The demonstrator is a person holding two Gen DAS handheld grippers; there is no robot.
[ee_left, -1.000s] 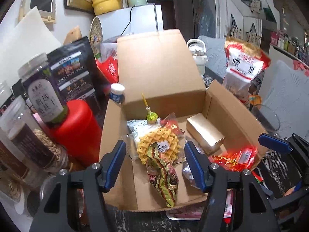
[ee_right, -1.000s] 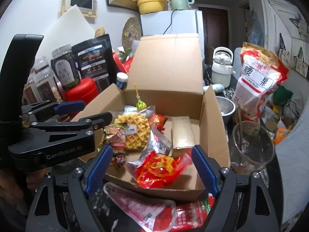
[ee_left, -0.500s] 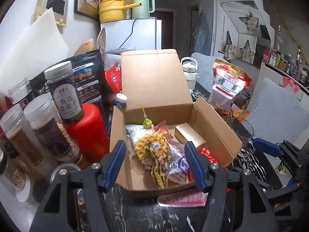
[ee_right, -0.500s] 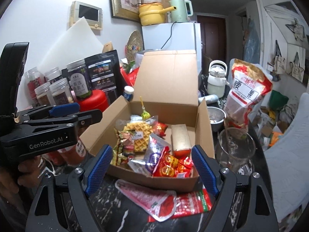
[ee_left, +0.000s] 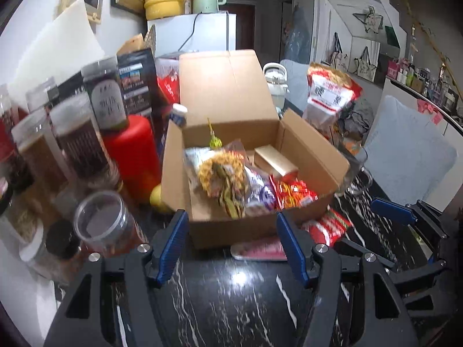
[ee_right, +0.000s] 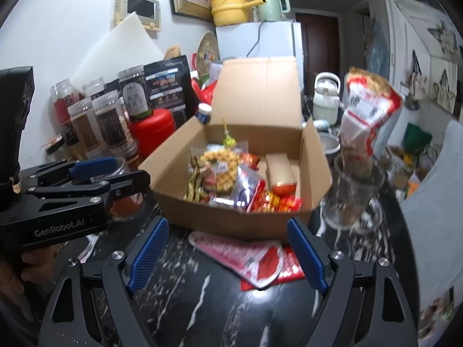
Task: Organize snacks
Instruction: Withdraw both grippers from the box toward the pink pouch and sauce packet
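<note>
Where the view starts, nearest: left tongs, blue pads apart, nothing btwn them, over black marble-look worktop. Right tongs, pads spread wider, also empty, above same worktop; the left unit shows at the left edge of the right wrist view, w/ part of a hand under it.

Item 1: pink-red flat snack packet, lying on worktop just in front of box, overlapping a red packet beneath it. Both outside the box.

Item 2: cardboard box, open, lid flap up at back. Contents, front to back: red-orange wrapped snacks at front right; purple-white pouch beside them; green-yellow wrapped pack lying over a waffle in clear wrap; gold box right rear; green lollipop-type item on stick at back wall.

Item 3: left of box, touching or nearly: red canister, yellow round item, several clear lidded jars, dark pouch behind.

Item 4: right of box: clear glass, big red-white bag behind it.

Far: white fridge w/ yellow pot and green kettle on top.
</note>
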